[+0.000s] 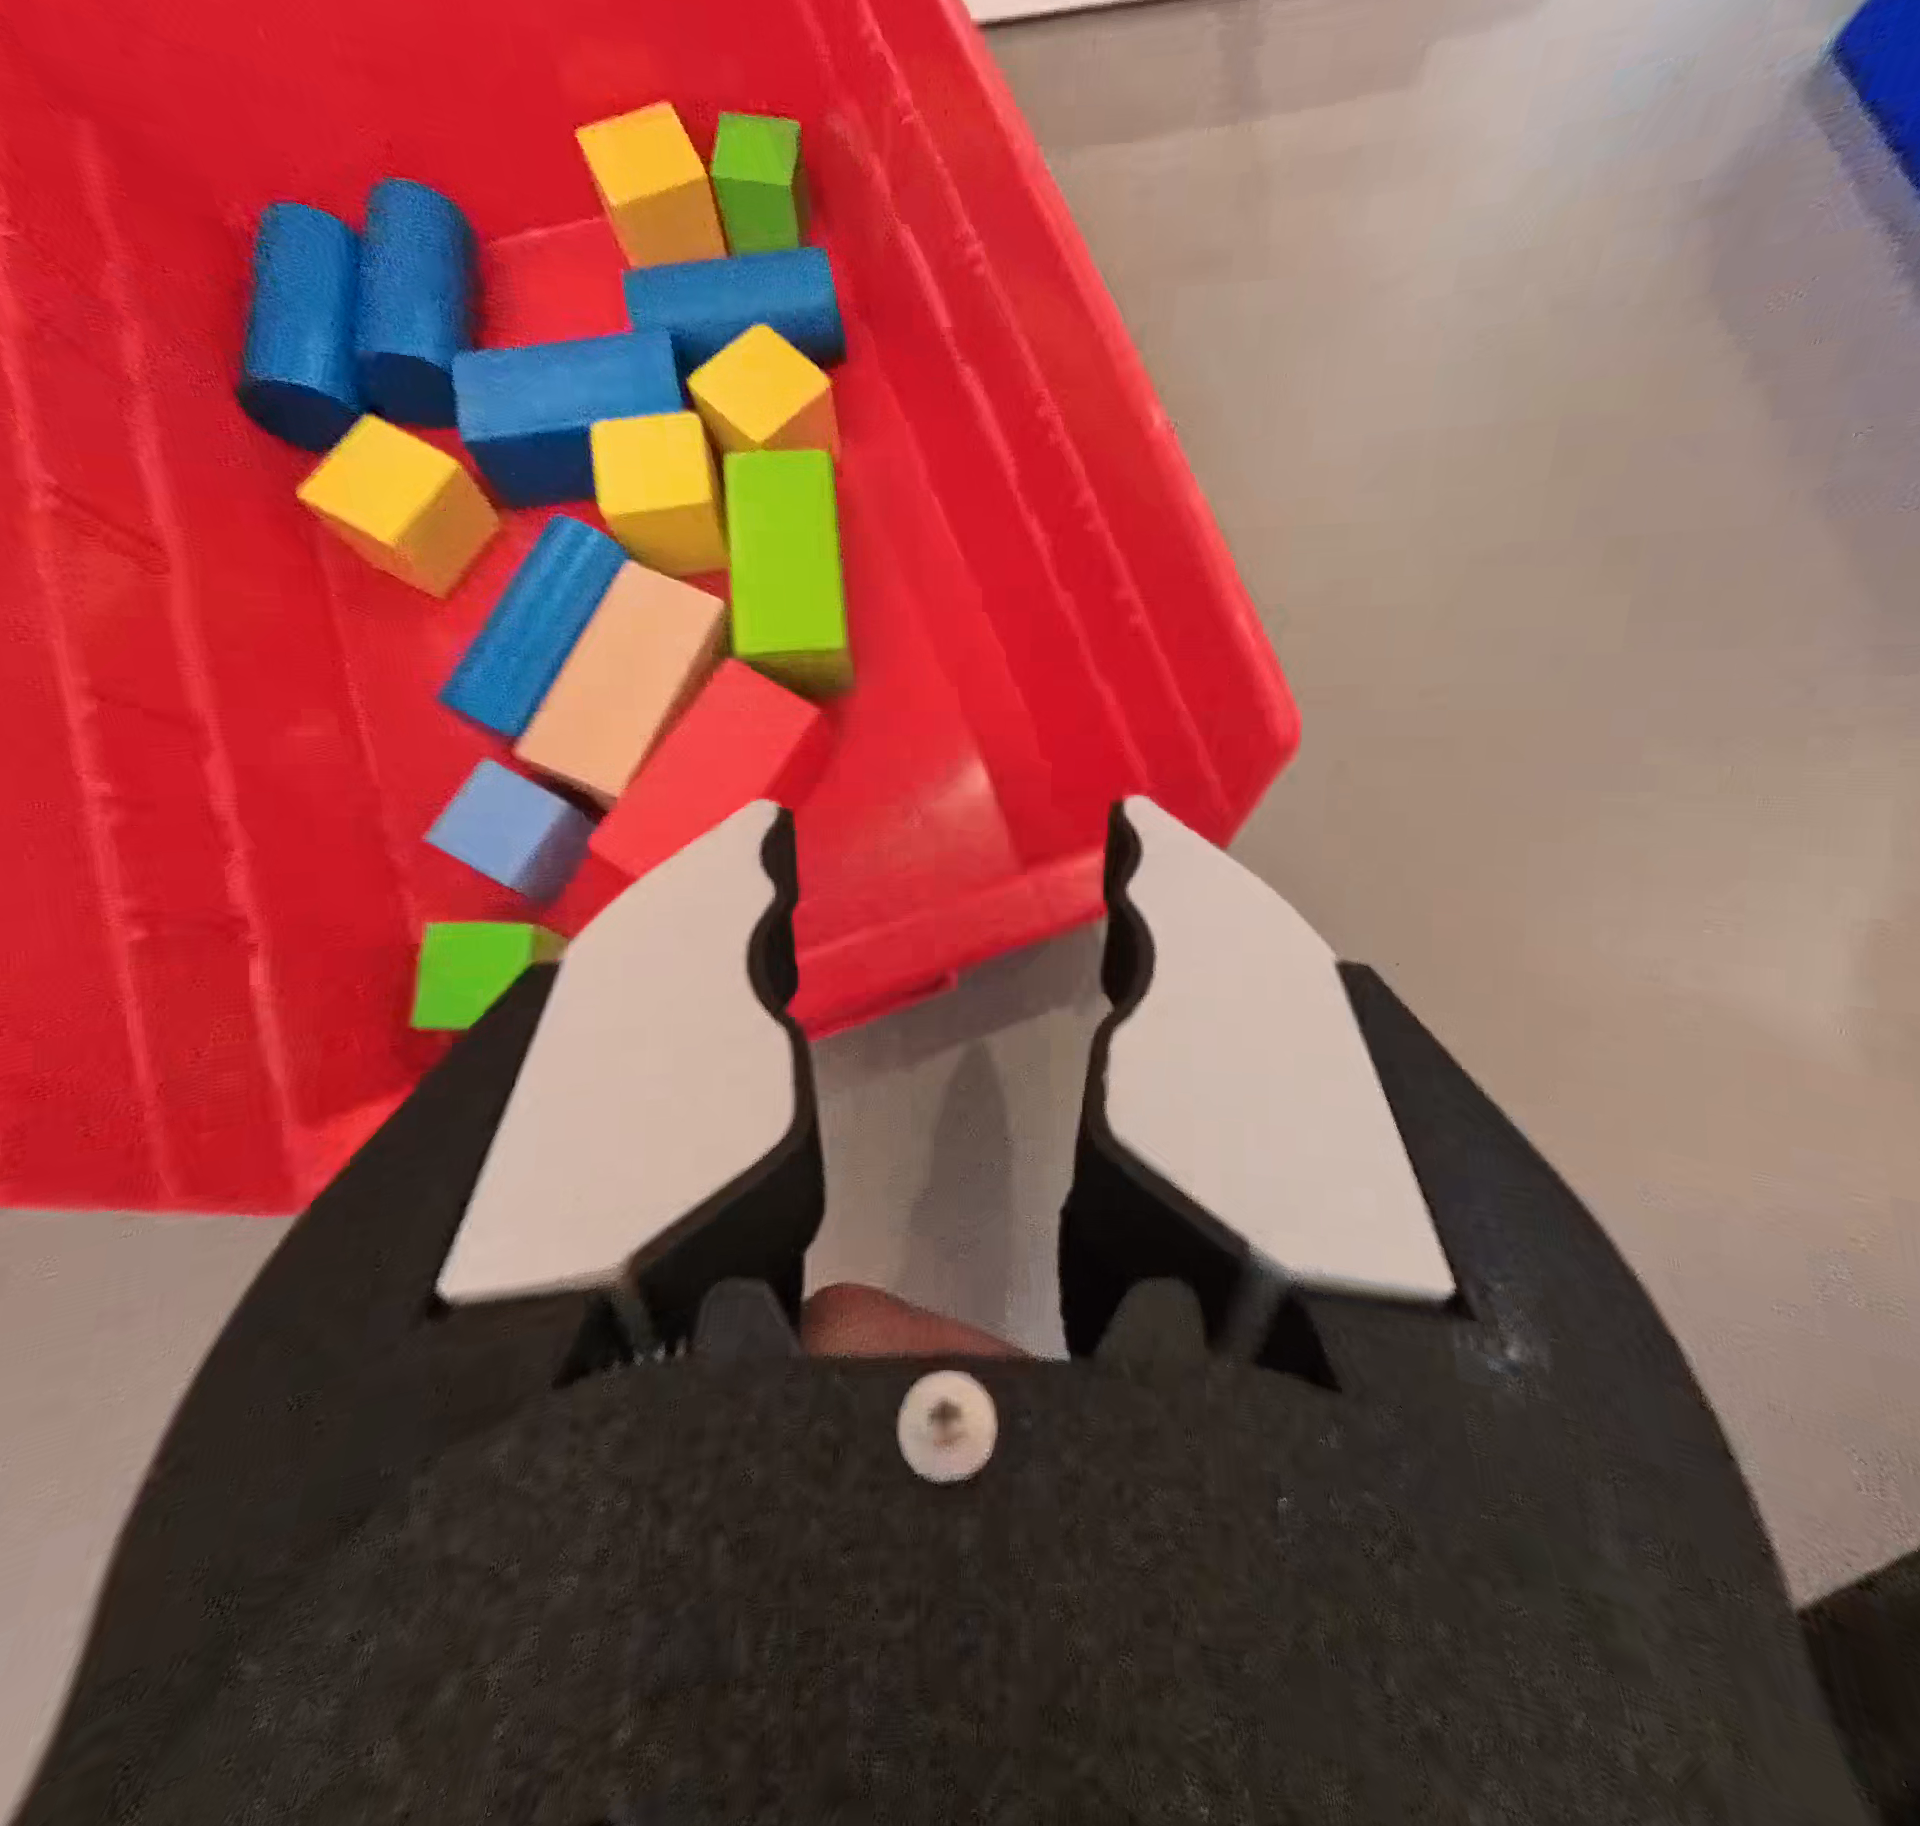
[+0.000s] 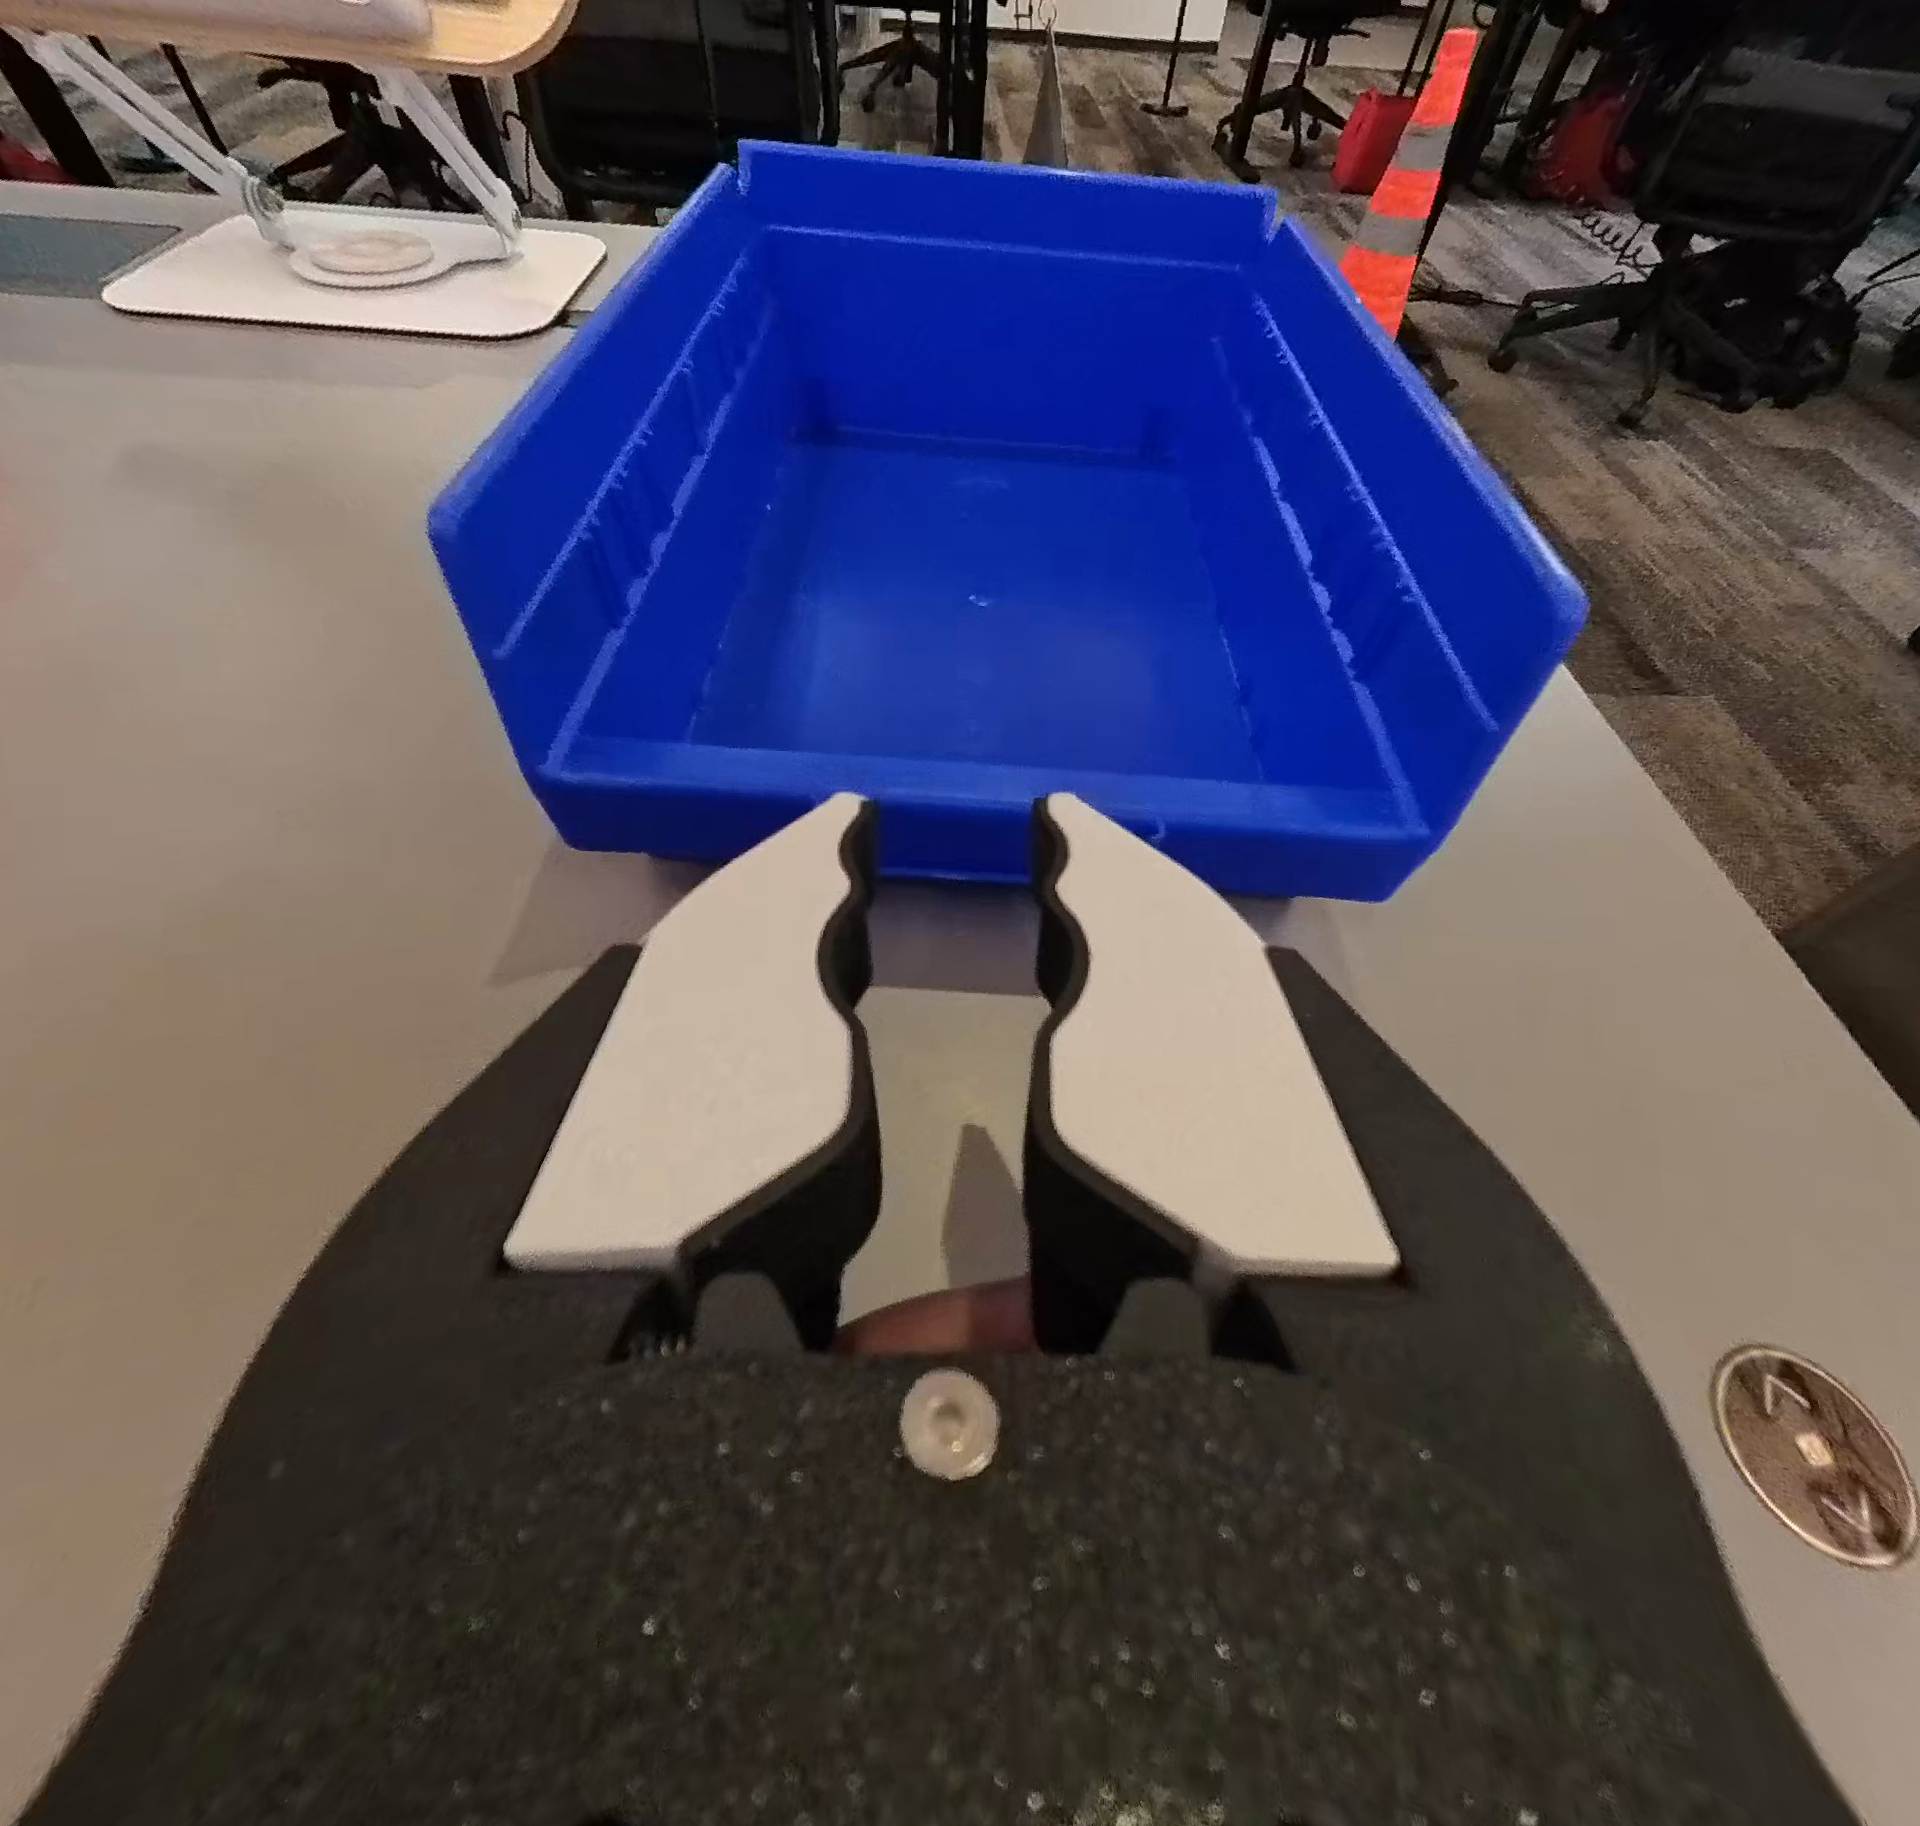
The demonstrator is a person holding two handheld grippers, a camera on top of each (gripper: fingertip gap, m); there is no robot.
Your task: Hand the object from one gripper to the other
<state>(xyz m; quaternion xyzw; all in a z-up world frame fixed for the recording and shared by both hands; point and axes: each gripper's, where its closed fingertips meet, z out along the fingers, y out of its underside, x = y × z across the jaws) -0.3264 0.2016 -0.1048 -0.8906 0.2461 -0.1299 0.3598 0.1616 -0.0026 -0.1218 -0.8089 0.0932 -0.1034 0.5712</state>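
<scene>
You're at the pick — both jaws apart, empty: left gripper (image 1: 945, 841) over the red plastic bin (image 1: 1091, 550) of painted wooden blocks (image 1: 665, 488), right gripper (image 2: 951, 831) facing the blue plastic bin (image 2: 644, 529). Choose one block.

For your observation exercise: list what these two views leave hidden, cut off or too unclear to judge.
- Left wrist view: the green block is partly behind the left hand-held gripper.
- Left wrist view: the red bin is cut off by the left and top edges.
- Left wrist view: only a corner of the blue bin shows, at the right edge.
- Right wrist view: the right hand-held gripper hides part of that bin's front lip.
</scene>
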